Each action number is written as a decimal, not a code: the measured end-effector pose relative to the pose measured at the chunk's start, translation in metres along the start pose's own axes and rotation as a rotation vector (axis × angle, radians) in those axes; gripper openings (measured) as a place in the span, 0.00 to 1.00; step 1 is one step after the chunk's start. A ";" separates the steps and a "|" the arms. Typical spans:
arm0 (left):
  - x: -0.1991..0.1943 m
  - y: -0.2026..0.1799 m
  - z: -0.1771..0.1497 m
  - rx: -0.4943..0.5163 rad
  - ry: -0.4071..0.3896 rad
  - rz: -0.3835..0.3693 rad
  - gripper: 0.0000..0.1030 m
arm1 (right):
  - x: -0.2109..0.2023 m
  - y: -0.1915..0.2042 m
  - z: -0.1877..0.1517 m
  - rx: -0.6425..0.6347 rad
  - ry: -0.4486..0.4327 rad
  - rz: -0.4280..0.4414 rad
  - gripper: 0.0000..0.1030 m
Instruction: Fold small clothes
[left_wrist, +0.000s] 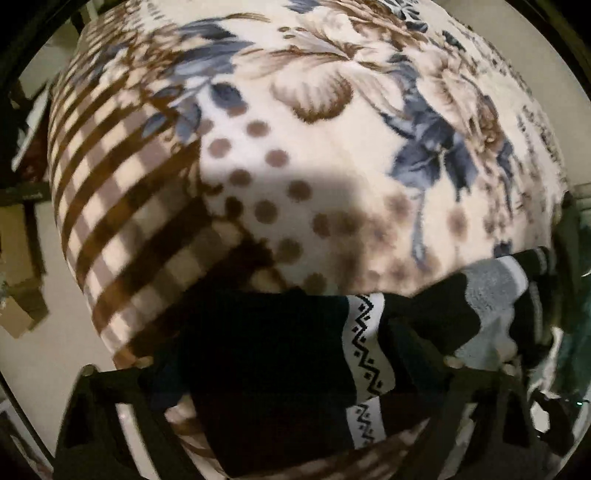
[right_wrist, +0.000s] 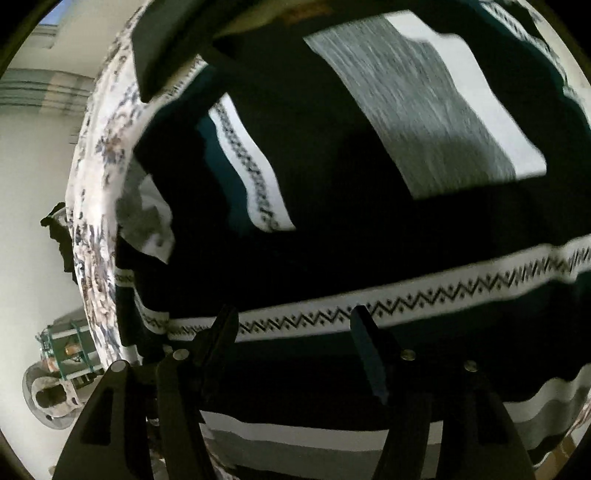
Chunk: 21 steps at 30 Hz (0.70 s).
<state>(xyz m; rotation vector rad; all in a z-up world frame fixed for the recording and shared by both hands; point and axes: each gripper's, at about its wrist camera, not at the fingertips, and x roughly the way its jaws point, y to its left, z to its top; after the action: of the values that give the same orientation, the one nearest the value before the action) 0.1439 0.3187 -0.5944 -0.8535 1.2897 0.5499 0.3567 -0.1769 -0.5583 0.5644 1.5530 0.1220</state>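
Note:
A dark sweater (left_wrist: 273, 354) with white zigzag bands and a grey stripe lies on a floral blanket (left_wrist: 332, 147). In the left wrist view it fills the bottom, and its grey-and-white end (left_wrist: 491, 295) lies at the right. My left gripper (left_wrist: 284, 325) points down at it, jaws wide apart astride a dark fold; the dark fingers blend into the cloth. In the right wrist view the sweater (right_wrist: 332, 184) covers nearly everything. My right gripper (right_wrist: 295, 325) stands open just above a white zigzag band (right_wrist: 406, 299), with nothing pinched between its fingers.
The blanket (right_wrist: 96, 221) drops off at its edges onto pale floor (left_wrist: 55, 350). Cardboard boxes (left_wrist: 18, 314) sit on the floor at the left. A green object (right_wrist: 70, 350) and a round grey item (right_wrist: 48, 395) lie beyond the blanket's edge.

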 end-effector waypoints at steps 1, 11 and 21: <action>-0.006 -0.005 0.000 0.013 -0.027 0.023 0.34 | 0.002 0.000 -0.002 -0.003 0.007 -0.001 0.63; -0.116 -0.040 0.095 0.013 -0.344 -0.084 0.10 | 0.020 0.065 -0.001 -0.129 0.002 0.008 0.63; -0.083 -0.023 0.151 -0.135 -0.301 -0.205 0.32 | 0.039 0.131 0.018 -0.168 -0.105 0.031 0.63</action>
<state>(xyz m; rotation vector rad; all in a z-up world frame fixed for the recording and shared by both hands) 0.2337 0.4343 -0.5005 -0.9624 0.8879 0.5813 0.4116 -0.0513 -0.5404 0.4548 1.4177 0.2404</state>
